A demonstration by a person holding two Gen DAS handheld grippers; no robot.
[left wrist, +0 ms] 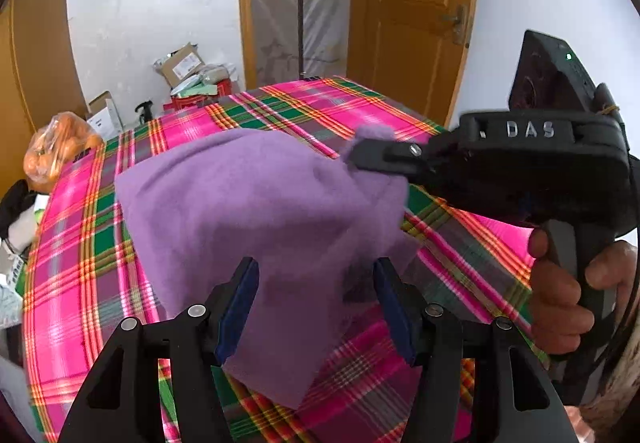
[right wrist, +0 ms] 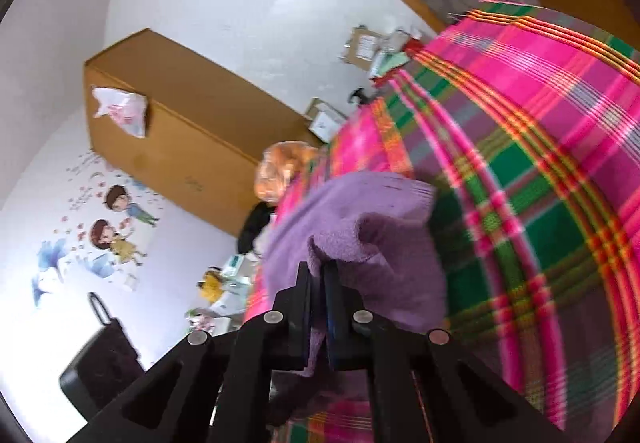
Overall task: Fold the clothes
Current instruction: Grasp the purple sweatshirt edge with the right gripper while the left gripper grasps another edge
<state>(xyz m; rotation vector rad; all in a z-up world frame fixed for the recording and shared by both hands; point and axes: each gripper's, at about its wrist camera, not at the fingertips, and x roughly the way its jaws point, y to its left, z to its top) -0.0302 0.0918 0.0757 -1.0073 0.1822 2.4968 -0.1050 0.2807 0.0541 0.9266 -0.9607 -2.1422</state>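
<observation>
Both tongs are matte black plastic with silver screws and dark blue pads [left wrist: 240, 307]. The right tongs [left wrist: 352, 159] carry raised "DAS" lettering and a green light.

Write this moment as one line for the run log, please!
step: fold | right gripper: shut on purple cloth, lifting corner | left gripper: open, around cloth | surface: plaid tablecloth

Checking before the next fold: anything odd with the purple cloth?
Only the right gripper pinches the purple cloth, bunched at one corner; the left gripper is open around it, so it hangs unevenly over the plaid tablecloth.
</observation>
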